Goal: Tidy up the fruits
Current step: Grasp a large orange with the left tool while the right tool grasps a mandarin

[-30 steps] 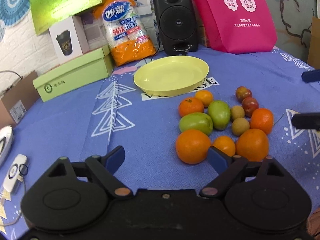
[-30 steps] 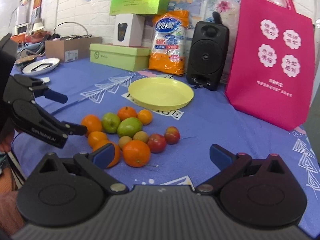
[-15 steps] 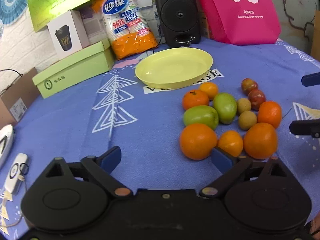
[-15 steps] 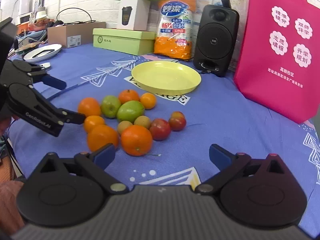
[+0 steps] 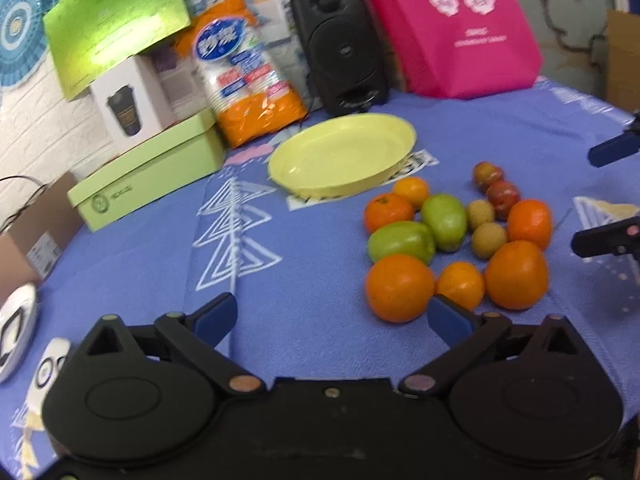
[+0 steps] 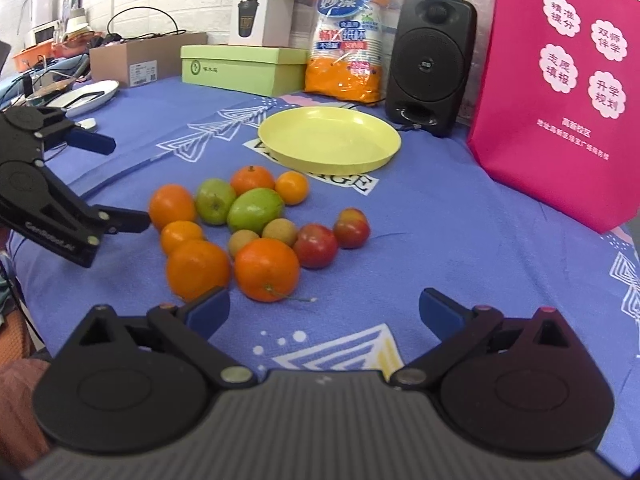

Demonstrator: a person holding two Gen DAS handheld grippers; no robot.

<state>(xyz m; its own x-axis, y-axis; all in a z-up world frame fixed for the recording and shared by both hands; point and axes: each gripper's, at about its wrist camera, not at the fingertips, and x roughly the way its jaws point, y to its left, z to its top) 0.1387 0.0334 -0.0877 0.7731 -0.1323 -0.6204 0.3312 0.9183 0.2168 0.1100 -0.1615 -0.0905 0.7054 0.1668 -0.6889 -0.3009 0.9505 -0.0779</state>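
A cluster of fruit lies on the blue tablecloth: several oranges (image 5: 400, 288), two green fruits (image 5: 402, 242), two small brown ones (image 5: 489, 240) and two red ones (image 5: 503, 196). Behind them sits an empty yellow plate (image 5: 340, 156) (image 6: 328, 140). My left gripper (image 5: 330, 314) is just short of the nearest orange, its jaws opening wide with nothing between the pads; in the right wrist view the left gripper (image 6: 118, 182) sits left of the pile. My right gripper (image 6: 324, 308) stands open in front of an orange (image 6: 266, 274), holding nothing.
Along the back stand a black speaker (image 6: 430, 60), a pink bag (image 6: 568, 88), an orange pack of paper cups (image 6: 346, 44), green (image 6: 240, 68) and white boxes, and a cardboard box. A white dish (image 6: 86, 96) lies at the far left.
The left gripper's jaws have spread wider apart. Both views have shifted only slightly towards the fruit. No fruit has moved.
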